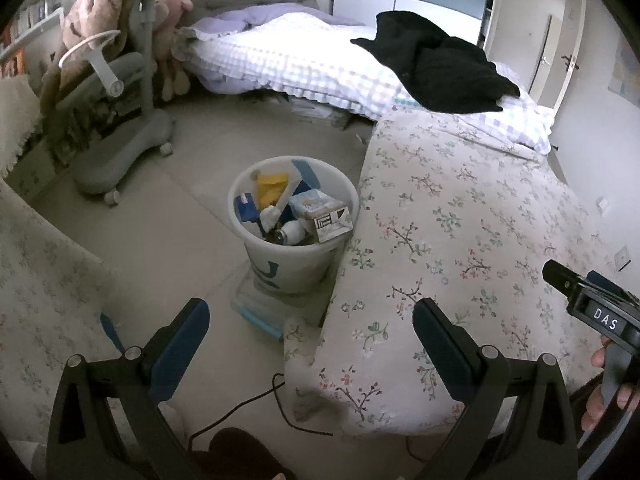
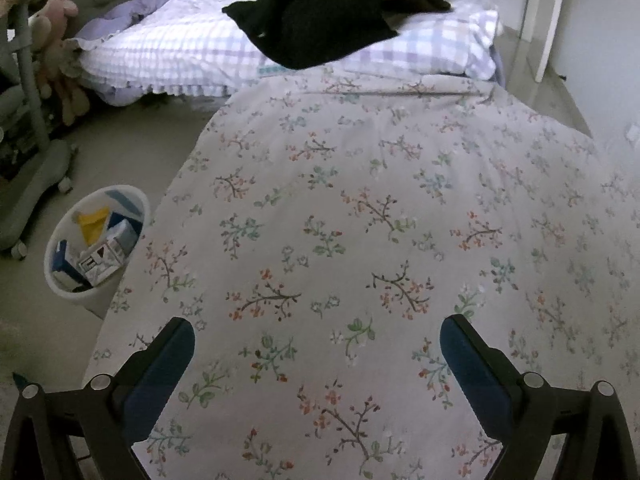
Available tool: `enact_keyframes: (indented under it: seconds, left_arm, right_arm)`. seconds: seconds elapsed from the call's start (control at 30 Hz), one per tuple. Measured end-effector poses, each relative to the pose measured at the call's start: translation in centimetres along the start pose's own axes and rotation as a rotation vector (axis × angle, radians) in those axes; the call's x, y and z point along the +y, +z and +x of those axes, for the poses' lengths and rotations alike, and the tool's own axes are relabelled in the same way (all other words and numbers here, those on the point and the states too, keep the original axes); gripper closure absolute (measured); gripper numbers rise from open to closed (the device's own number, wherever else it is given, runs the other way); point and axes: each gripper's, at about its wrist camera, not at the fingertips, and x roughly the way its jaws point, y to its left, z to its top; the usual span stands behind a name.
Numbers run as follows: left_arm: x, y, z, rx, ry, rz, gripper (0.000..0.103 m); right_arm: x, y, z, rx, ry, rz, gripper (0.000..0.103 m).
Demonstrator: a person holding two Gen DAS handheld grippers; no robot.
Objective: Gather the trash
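Left wrist view: white trash bin point(image 1: 294, 216) on the floor, pressed against the edge of the floral-covered surface point(image 1: 460, 208), filled with trash — a yellow wrapper point(image 1: 271, 189), a small carton with black-and-white print point(image 1: 332, 222), blue packaging point(image 1: 245, 205), a pale bottle lying on its side point(image 1: 290, 233). Blue marking on the bin's front wall, resembling a "U". Beyond the bin, a grey wheeled chair base point(image 1: 120, 152) draped with a striped plush blanket point(image 1: 104, 8); farther behind, a checked bed point(image 1: 304, 60) with black clothing point(image 1: 436, 64) piled on it. Just under the bin, a clear container with a blue rim point(image 1: 256, 312); nearer than that, a thin black cable point(image 1: 248, 408) across the floor. Left gripper point(image 1: 311, 322) spread wide, nothing between the pads, aimed down at the floor short of the bin. Right of the bin, over the floral cover, the right gripper point(image 2: 318, 334) likewise spread wide and empty; its body in the left view bearing the letters "DAS", gripped by a hand point(image 1: 608, 392).
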Motion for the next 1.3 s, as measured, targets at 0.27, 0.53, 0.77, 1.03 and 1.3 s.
enact_keyframes:
  seconds: [0.27, 0.53, 0.77, 1.03, 1.3]
  left_arm:
    - [-0.05, 0.12, 0.11, -0.005, 0.004, -0.004, 0.000]
    - [-0.10, 0.05, 0.09, -0.012, 0.013, -0.005, 0.000]
    - [-0.34, 0.00, -0.22, -0.034, 0.017, -0.002, 0.000]
    - [-0.35, 0.03, -0.17, -0.034, 0.020, -0.005, 0.000]
    - [-0.29, 0.01, -0.09, -0.027, 0.025, -0.006, 0.000]
  right_arm:
    - [-0.04, 0.08, 0.13, 0.001, 0.012, 0.009, 0.002]
    - [0.31, 0.02, -0.28, -0.005, 0.026, 0.009, 0.002]
    - [0.05, 0.01, -0.39, -0.007, 0.031, 0.022, 0.002]
    - [0.26, -0.06, -0.60, -0.010, 0.044, 0.019, 0.002]
    - [0.63, -0.19, -0.67, -0.011, 0.046, 0.013, 0.002]
